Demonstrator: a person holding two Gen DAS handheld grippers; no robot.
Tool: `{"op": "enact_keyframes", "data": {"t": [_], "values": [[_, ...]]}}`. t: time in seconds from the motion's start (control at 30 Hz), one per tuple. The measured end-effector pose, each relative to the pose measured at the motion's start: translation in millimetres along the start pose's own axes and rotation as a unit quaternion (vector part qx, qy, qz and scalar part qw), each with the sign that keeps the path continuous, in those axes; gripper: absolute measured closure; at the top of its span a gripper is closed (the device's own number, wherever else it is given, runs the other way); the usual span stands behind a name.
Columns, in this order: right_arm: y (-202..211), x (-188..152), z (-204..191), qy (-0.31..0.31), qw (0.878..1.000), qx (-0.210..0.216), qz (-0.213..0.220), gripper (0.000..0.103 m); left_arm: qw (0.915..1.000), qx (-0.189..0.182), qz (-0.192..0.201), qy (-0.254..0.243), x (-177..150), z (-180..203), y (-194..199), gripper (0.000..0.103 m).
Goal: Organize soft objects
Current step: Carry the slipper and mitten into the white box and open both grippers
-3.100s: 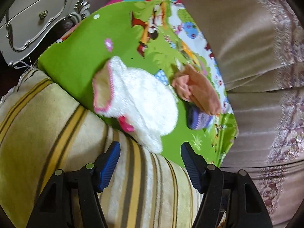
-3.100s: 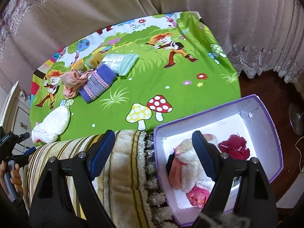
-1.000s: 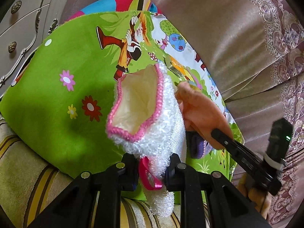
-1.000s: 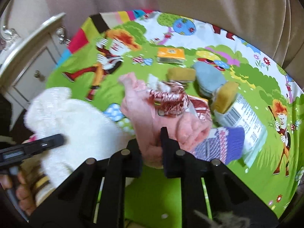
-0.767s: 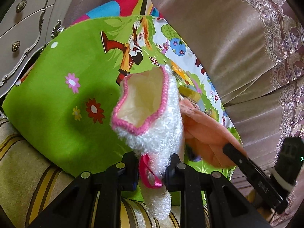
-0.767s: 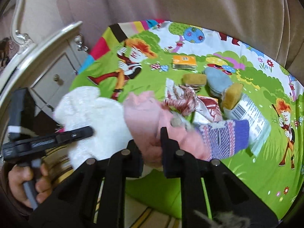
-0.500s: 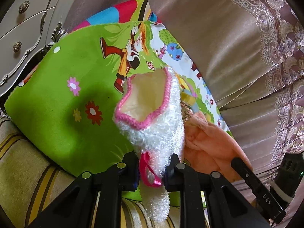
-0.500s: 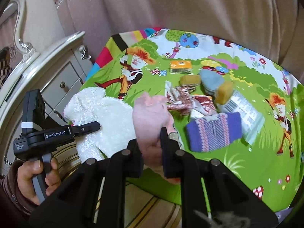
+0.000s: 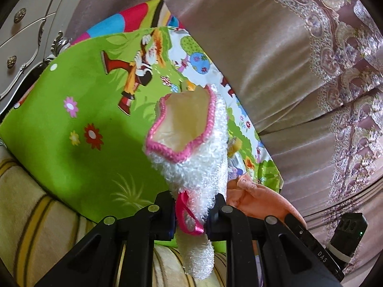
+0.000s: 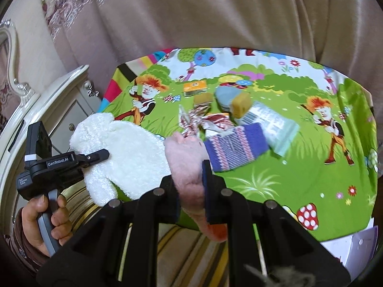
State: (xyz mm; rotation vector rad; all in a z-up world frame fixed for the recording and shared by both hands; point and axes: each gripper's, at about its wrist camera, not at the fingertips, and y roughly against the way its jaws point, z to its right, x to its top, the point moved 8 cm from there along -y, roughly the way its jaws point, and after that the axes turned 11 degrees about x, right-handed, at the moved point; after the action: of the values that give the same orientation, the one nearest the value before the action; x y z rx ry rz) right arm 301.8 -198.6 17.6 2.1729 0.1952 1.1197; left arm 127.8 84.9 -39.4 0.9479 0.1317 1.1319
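Note:
My left gripper (image 9: 192, 211) is shut on a fluffy white hat with pink trim (image 9: 194, 157), held up over the green cartoon mat (image 9: 79, 110); the hat also shows in the right wrist view (image 10: 124, 153). My right gripper (image 10: 190, 189) is shut on a pink soft garment (image 10: 186, 167), lifted above the mat's near edge; the garment also shows in the left wrist view (image 9: 258, 203). A purple patterned knit piece (image 10: 235, 146) lies on the mat just beyond it.
Sponges (image 10: 241, 102), an orange packet (image 10: 194, 87), a crumpled red-white wrapper (image 10: 203, 119) and a plastic pack (image 10: 273, 122) lie on the mat. A white dresser (image 10: 47, 110) stands left. Curtains (image 10: 215, 12) hang behind. A striped blanket (image 9: 36, 227) is below. A white box corner (image 10: 354, 244) is at lower right.
Both grippers have lifted and drawn back with their items. The pink garment has come off the purple knit piece, which now lies flat on the mat. Earlier still, both grippers were open and empty.

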Motion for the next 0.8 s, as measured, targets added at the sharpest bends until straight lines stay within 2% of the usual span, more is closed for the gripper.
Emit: {"op": "enact_keyframes", "data": {"t": [0.47, 0.8], "values": [[73.6, -22.4, 52.5, -0.062, 0.996, -0.051, 0.046, 0.085, 0.9977, -0.032, -0.031, -0.050, -32.2, 53.0, -5.0, 0.085], [128.4, -46.8, 92.7, -0.105, 0.985, -0.119, 0.075, 0.085, 0.9890, -0.065, -0.083, -0.103, -80.6, 108.8, -19.1, 0.085]]}}
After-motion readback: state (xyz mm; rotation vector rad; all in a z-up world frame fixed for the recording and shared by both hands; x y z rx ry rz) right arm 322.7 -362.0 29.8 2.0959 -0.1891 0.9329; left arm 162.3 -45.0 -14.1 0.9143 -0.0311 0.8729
